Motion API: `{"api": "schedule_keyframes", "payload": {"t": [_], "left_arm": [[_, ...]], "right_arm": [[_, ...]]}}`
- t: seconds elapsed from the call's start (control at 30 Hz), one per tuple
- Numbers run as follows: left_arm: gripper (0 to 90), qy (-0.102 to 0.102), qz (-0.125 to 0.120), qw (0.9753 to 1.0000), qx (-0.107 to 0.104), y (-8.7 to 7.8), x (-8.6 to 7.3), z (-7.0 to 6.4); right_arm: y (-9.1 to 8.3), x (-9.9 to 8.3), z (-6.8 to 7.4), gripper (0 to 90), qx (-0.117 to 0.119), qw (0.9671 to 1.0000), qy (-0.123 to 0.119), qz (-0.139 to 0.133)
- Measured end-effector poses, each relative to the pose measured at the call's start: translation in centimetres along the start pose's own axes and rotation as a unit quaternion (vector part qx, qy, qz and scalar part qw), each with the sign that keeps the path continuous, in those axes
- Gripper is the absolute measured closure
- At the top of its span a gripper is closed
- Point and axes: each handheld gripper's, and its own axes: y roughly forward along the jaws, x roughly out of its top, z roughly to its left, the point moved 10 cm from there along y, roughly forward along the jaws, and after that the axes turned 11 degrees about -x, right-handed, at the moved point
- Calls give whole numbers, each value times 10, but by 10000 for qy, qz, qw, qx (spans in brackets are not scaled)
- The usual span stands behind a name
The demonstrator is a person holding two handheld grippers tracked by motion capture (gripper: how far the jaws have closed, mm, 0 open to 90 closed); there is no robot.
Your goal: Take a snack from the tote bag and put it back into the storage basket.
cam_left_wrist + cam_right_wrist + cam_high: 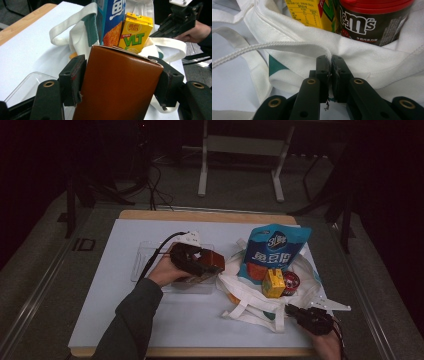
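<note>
My left gripper (201, 262) is shut on a brown carton (215, 260), held above a clear plastic tray (145, 254) and pointing at a white tote bag (250, 292). In the left gripper view the brown carton (117, 85) sits squarely between both jaws. The bag holds a blue snack bag (274, 247), a yellow VLT drink carton (273, 283) and a red-lidded M&M's tub (291, 281). My right gripper (291, 309) is at the bag's near right side. In the right gripper view, my right gripper (329, 62) pinches the bag's rim (294, 45), just below the M&M's tub (372, 22).
A white mat (120, 305) covers the wooden table (200, 216). The bag's handles (240, 312) lie loose on the mat toward the front edge. Beyond the table stand a metal frame (240, 145) and cables on a dark floor.
</note>
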Motion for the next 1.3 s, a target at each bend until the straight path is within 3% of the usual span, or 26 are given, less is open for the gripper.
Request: {"api": "schedule_keyframes", "payload": {"t": [0.4, 0.53, 1.0, 1.3], "left_arm": [[343, -66, 103, 9999, -6, 9, -3, 3], [345, -65, 208, 9998, -43, 8, -7, 3], [348, -139, 202, 9997, -69, -1, -14, 5], [363, -46, 551, 9985, 53, 6, -15, 3]], "right_arm": [[0, 0, 0, 844, 2, 10000, 1, -1], [0, 0, 0, 844, 9, 10000, 7, -5], [0, 0, 0, 843, 4, 10000, 15, -7], [0, 0, 0, 843, 7, 10000, 11, -9]]}}
